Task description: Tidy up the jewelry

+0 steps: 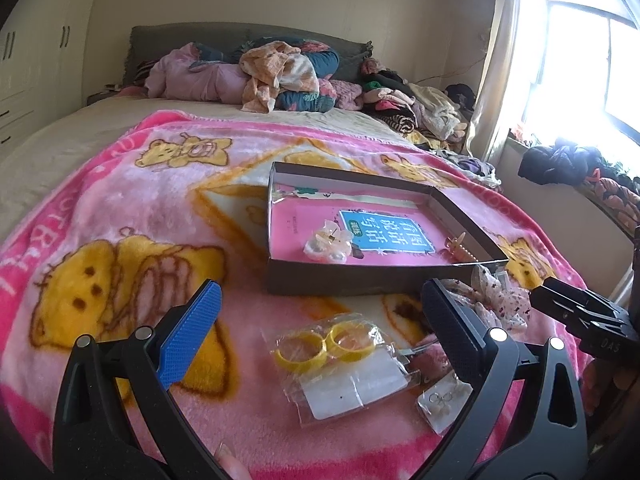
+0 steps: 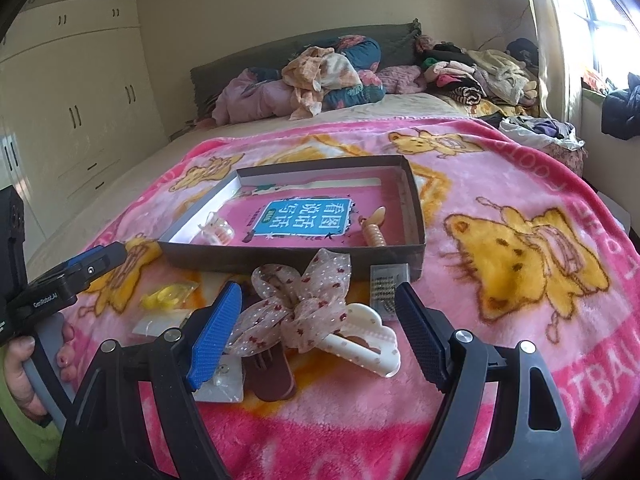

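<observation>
An open dark cardboard box [image 1: 340,280] [image 2: 416,216] lies on the pink blanket; a pink book lines its bottom. It holds a clear hair clip [image 1: 326,246] [image 2: 218,230] and a beige clip [image 2: 374,228]. My left gripper [image 1: 320,286] is open, hanging over a plastic bag with two yellow rings [image 1: 320,348] [image 2: 168,296]. My right gripper [image 2: 318,289] is open too. A dotted ribbon bow [image 2: 296,304] [image 1: 500,300] lies between its fingers, and the pads do not touch it. A white claw clip [image 2: 360,348] lies just under the bow.
A brown clip [image 2: 268,376], an earring card [image 2: 222,380] [image 1: 444,400] and a small metal comb [image 2: 386,292] lie around the bow. Piled clothes [image 1: 280,76] fill the head of the bed. A wardrobe stands left, a window right. A hand [image 2: 24,360] holds the left gripper.
</observation>
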Demonstrator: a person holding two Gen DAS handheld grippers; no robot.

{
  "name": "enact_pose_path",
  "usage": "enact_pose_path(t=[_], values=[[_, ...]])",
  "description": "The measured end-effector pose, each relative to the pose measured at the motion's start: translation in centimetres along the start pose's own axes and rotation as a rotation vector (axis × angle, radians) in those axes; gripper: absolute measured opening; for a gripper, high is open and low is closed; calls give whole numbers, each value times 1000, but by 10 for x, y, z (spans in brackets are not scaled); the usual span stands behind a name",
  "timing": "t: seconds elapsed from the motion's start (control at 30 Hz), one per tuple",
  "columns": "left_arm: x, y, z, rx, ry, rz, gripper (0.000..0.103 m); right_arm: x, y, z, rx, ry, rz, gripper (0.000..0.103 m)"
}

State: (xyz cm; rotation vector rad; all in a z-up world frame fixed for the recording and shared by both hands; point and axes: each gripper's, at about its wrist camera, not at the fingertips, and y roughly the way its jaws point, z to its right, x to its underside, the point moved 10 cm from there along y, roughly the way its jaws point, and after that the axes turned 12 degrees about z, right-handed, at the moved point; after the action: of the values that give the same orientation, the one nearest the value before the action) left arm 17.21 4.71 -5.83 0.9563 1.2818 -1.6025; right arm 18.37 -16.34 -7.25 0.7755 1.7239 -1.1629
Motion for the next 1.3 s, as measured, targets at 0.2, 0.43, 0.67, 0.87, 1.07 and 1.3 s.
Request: enact_pose_path(t=[0.2,0.43,0.67,0.87,1.07,1.3], values=[[9,-2,4,16,2,-19,91,5,1,-9,-10,-17,-14,76],[31,-4,11,38,4,-64,91,14,7,-19,-23,-34,-37,76],[54,-1,20,63,7,-118,91,25,17,-18,-20,-25,-69,63],[63,2,28,86,11,-141,91,29,22,-15,-28,-21,-79,34],[71,10,37,84,21,-156,91,31,23,-15,-38,-29,-78,11],[77,18,27,34,10,-176,91,29,25,-10,-31,-7,-69,6]])
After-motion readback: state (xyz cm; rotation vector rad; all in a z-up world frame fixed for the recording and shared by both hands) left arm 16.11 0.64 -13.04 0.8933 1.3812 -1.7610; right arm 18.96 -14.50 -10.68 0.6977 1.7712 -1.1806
